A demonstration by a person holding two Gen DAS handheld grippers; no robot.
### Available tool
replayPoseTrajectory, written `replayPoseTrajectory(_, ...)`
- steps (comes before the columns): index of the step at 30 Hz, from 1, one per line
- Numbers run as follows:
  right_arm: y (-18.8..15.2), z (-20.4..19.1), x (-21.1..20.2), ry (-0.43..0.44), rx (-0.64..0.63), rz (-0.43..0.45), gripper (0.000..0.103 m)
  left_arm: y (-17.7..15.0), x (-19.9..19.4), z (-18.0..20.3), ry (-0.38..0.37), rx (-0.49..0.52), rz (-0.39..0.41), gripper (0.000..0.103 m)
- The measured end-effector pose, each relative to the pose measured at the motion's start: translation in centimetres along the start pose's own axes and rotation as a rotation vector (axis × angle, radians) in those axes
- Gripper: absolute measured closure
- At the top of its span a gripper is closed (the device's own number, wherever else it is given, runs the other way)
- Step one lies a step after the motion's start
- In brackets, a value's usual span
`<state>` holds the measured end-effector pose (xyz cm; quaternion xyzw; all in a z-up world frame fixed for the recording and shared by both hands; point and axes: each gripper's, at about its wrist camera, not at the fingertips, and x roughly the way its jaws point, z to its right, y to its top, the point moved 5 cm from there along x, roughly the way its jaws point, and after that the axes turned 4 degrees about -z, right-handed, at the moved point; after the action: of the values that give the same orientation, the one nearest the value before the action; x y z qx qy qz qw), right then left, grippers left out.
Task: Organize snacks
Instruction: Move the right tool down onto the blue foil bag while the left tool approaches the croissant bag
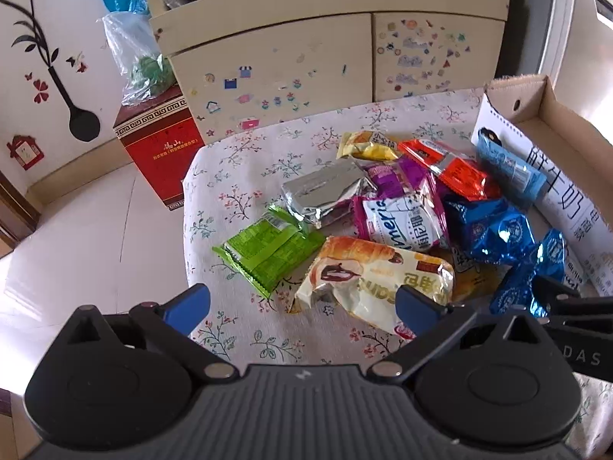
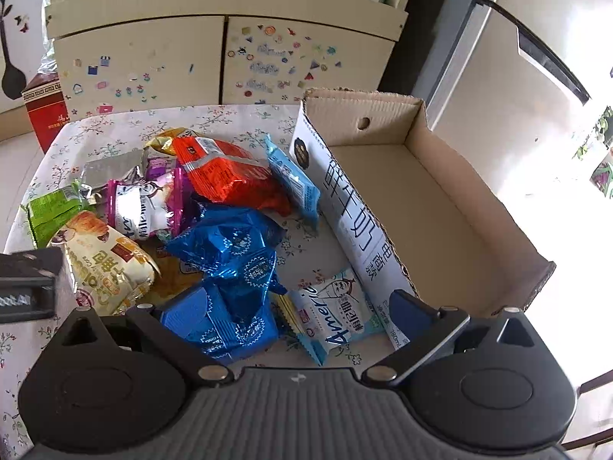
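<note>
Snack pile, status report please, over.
Left gripper open, empty, above the cream croissant packet. Right gripper open over blue foil packets. Brown cardboard box empty, nothing blocking it.

The surface point(image 1: 237, 188) wears a pale cloth printed with small pink flowers and grey-green sprigs. On it lie a lime-green packet point(image 1: 268, 255), a silver foil packet point(image 1: 325, 191), a magenta-and-white packet point(image 1: 402, 222), an orange-red packet point(image 2: 226, 176), shiny royal-blue foil packets point(image 2: 230, 245) with white starburst seals, and a cream packet point(image 1: 367, 280) picturing a golden croissant. The cardboard box point(image 2: 440, 199) is plain brown inside, white with dark characters outside.
</note>
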<state>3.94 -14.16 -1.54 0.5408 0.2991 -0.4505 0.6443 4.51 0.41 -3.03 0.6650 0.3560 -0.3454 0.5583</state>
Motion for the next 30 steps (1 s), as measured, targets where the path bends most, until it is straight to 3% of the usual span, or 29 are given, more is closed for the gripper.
replayPoseTrajectory(30,-0.33,-0.27,0.22,-0.027,-0.027,0.005,0.0,-0.46,-0.37,0.79,0.003,0.024,0.016,0.001)
